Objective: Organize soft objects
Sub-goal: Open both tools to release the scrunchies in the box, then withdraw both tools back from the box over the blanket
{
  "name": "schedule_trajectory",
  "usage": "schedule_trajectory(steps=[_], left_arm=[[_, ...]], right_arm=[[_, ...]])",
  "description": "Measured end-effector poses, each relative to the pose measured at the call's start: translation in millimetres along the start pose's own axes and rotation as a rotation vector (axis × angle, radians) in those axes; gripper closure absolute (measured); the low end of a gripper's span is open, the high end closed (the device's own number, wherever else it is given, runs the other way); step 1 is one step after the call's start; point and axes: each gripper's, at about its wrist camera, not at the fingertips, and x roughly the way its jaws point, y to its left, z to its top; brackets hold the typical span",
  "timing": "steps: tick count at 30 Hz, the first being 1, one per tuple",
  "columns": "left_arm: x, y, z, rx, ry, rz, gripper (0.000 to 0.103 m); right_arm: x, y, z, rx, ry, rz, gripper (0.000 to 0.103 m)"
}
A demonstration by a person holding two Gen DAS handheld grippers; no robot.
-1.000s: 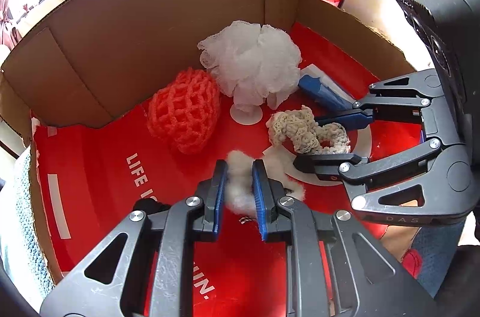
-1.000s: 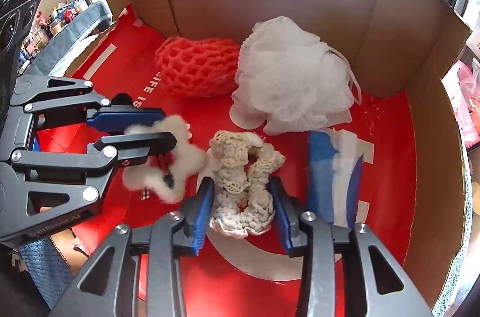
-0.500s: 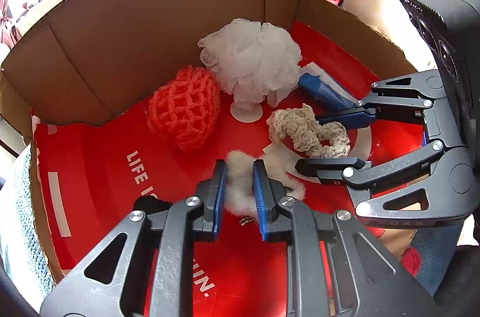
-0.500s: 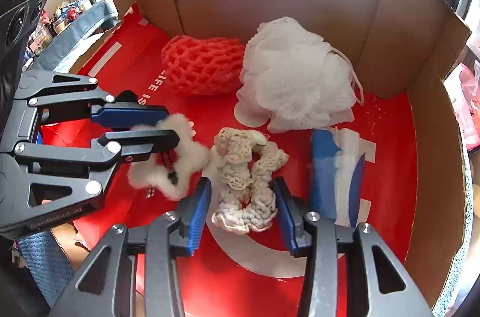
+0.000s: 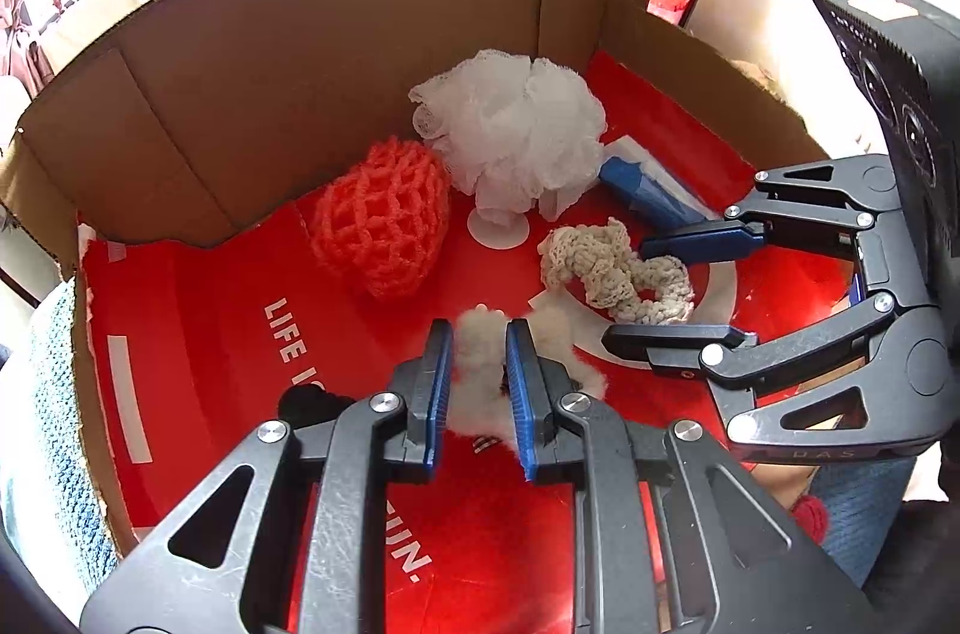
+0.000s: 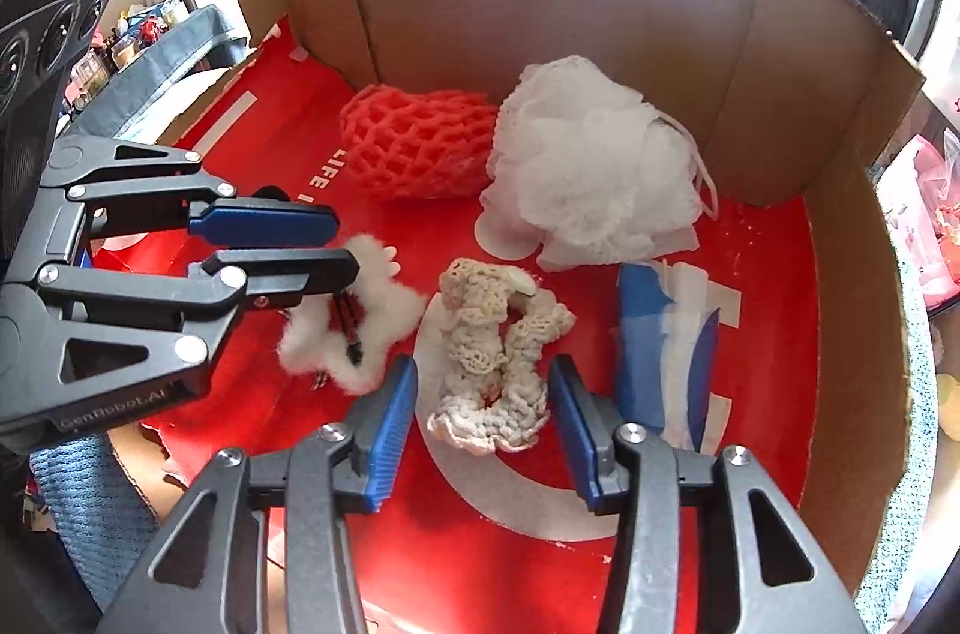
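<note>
Inside the cardboard box (image 6: 600, 4) we clamp the fluffy tuft (image 5: 480, 376) in the left gripper (image 5: 477, 334) — right gripper (image 6: 483, 382) wide, straddling the crochet scrunchie (image 6: 492, 352) — next: close, lift.

red printed lettering (image 5: 287, 334): middle letters hidden behind the left gripper (image 5: 477, 382)
fluffy white tuft (image 6: 360, 328): nine-o'clock edge covered by gripper fingers (image 6: 282, 274)

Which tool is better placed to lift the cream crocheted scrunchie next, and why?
Right. The right tool is open with the cream crocheted scrunchie between its fingers; the left tool is already shut on the fluffy white piece.
</note>
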Motion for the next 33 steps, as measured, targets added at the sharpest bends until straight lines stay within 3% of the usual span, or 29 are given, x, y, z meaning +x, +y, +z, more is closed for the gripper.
schedule_trajectory(steps=[8, 20, 22, 25, 29, 33], left_arm=[[-34.3, -5.3, -8.3, -0.03, -0.063, -0.022, 0.085], [-103.1, -33.2, -43.2, -0.085, -0.226, -0.023, 0.083], [-113.4, -38.4, -50.3, -0.096, -0.26, -0.029, 0.073], [-127.6, -50.7, -61.9, -0.099, -0.321, -0.013, 0.036], [-145.4, -65.3, -78.8, -0.097, -0.4, 0.01, 0.036], [-164.1, -77.7, -97.2, -0.113, -0.449, 0.013, 0.029]], right_arm=[[-31.9, 0.1, -11.1, 0.019, -0.06, -0.006, 0.05], [-109.3, 4.5, -47.8, 0.07, -0.229, -0.027, 0.036], [-120.9, 6.4, -54.6, 0.071, -0.255, -0.033, 0.035], [-136.2, 12.8, -67.6, 0.068, -0.294, -0.056, 0.033], [-149.3, 22.2, -85.1, 0.078, -0.339, -0.077, 0.03], [-165.3, 28.6, -109.7, 0.097, -0.394, -0.086, 0.016]])
